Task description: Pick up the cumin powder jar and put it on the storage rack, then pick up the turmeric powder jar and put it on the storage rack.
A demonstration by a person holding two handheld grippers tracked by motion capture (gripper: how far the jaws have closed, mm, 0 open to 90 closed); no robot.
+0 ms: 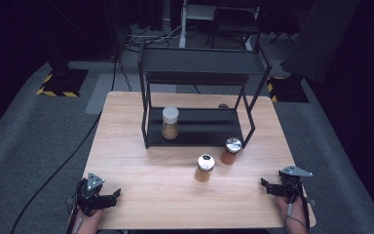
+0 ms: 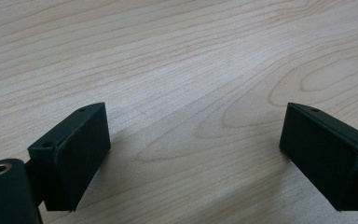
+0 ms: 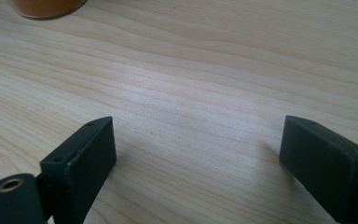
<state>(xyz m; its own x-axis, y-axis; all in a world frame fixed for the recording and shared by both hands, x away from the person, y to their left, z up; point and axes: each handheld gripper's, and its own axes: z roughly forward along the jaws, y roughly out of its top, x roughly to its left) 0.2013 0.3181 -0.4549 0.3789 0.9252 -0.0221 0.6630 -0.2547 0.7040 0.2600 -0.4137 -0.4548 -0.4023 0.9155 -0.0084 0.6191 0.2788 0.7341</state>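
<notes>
Tabletop (image 1: 141,195) scene with a black two-tier rack (image 1: 197,105) at the far side. One white-capped spice jar (image 1: 170,123) already stands on the rack's lower shelf; two silver-capped spice jars wait upright in front of it, a lighter one (image 1: 205,167) near the middle and a redder one (image 1: 231,150) just beside the rack's front right leg. I hold my left hand-held gripper (image 1: 108,196) at the near left corner and my right hand-held gripper (image 1: 268,185) at the near right edge. Both stand wide open and grip nothing: each gripper view has bare wood between the jaws. The right gripper view catches an orange jar base (image 3: 46,7) at its top left edge. I judge the right hand-held gripper the nearer to both loose jars, which lie ahead of it and toward the centre. Their long axes are vertical, so a level approach from the side suits them.
</notes>
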